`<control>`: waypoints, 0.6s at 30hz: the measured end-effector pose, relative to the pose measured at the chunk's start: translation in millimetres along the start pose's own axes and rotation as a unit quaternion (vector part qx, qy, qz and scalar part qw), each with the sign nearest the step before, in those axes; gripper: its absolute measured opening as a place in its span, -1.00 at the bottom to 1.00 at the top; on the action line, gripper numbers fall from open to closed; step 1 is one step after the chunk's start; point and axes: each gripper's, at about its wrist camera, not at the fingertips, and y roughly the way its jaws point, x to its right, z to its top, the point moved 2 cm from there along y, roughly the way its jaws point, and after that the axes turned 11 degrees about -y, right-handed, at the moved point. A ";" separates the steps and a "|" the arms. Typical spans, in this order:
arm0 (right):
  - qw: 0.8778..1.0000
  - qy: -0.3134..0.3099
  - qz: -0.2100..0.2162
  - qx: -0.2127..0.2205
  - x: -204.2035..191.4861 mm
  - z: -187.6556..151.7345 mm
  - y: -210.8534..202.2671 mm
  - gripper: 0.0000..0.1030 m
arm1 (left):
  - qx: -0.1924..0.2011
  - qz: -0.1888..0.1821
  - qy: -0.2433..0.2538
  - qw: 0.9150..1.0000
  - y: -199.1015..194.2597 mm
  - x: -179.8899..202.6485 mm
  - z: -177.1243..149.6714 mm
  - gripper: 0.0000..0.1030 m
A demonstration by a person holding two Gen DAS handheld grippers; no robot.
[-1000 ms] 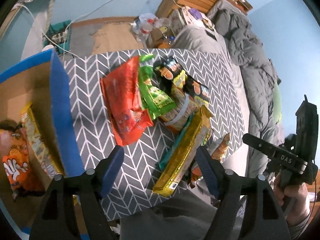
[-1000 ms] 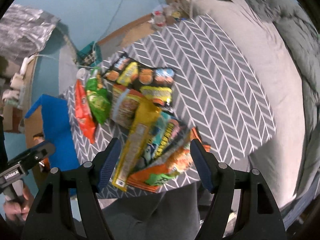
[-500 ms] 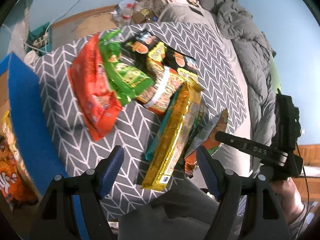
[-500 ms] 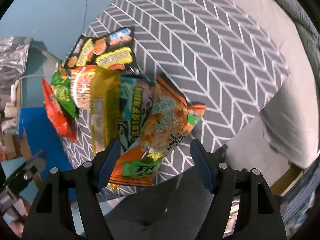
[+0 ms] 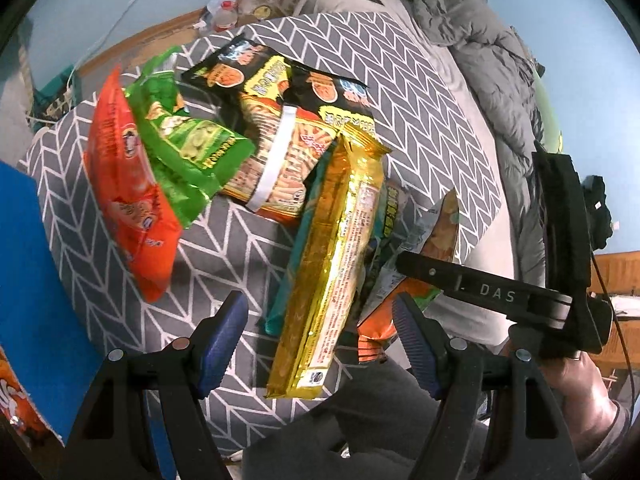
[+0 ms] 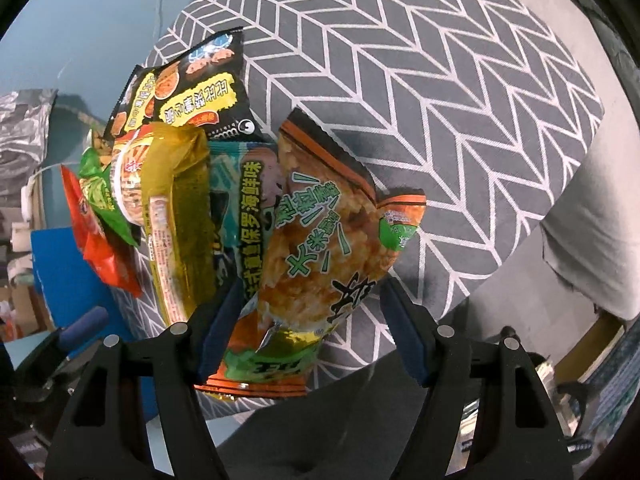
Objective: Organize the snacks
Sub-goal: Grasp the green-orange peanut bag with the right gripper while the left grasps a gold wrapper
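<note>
A pile of snack packs lies on the grey chevron table (image 5: 224,248). A long gold pack (image 5: 332,264) lies on top, its near end between the open jaws of my left gripper (image 5: 320,344). Beside it lie a red bag (image 5: 128,192), a green bag (image 5: 184,148), a black bag (image 5: 280,76) and an orange-and-green rice-cracker bag (image 6: 320,240). My right gripper (image 6: 308,332) is open, with the rice-cracker bag's near end between its jaws. The gold pack (image 6: 176,216) and a teal pack (image 6: 244,200) show to its left.
A blue-walled cardboard box (image 5: 28,280) stands left of the table, with an orange snack bag (image 5: 12,396) inside. A bed with a grey quilt (image 5: 500,60) lies to the right. My lap is under the table's near edge. The right gripper's body (image 5: 520,292) shows in the left wrist view.
Both grippers have moved in toward the pile. The left now straddles the gold pack's end; the right has dropped over the rice-cracker bag. Both stay open.
</note>
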 end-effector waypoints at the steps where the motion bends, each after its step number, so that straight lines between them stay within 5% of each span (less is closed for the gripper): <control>1: 1.000 0.000 0.003 -0.003 1.1 0.4 3.3 0.33 | -0.003 0.001 -0.001 1.000 2.1 0.7 0.1 0.47; 5: 1.000 -0.003 0.026 -0.011 -0.4 0.2 15.2 -0.23 | -0.006 0.004 -0.006 1.000 11.1 5.4 3.7 0.47; 8: 1.000 -0.024 0.019 -0.004 -1.1 1.8 13.6 -0.38 | -0.010 0.009 -0.007 1.000 19.6 8.8 5.9 0.47; 18: 0.995 -0.082 -0.051 0.008 13.2 21.7 -7.3 -0.40 | -0.018 0.035 0.021 0.999 51.0 28.8 8.5 0.47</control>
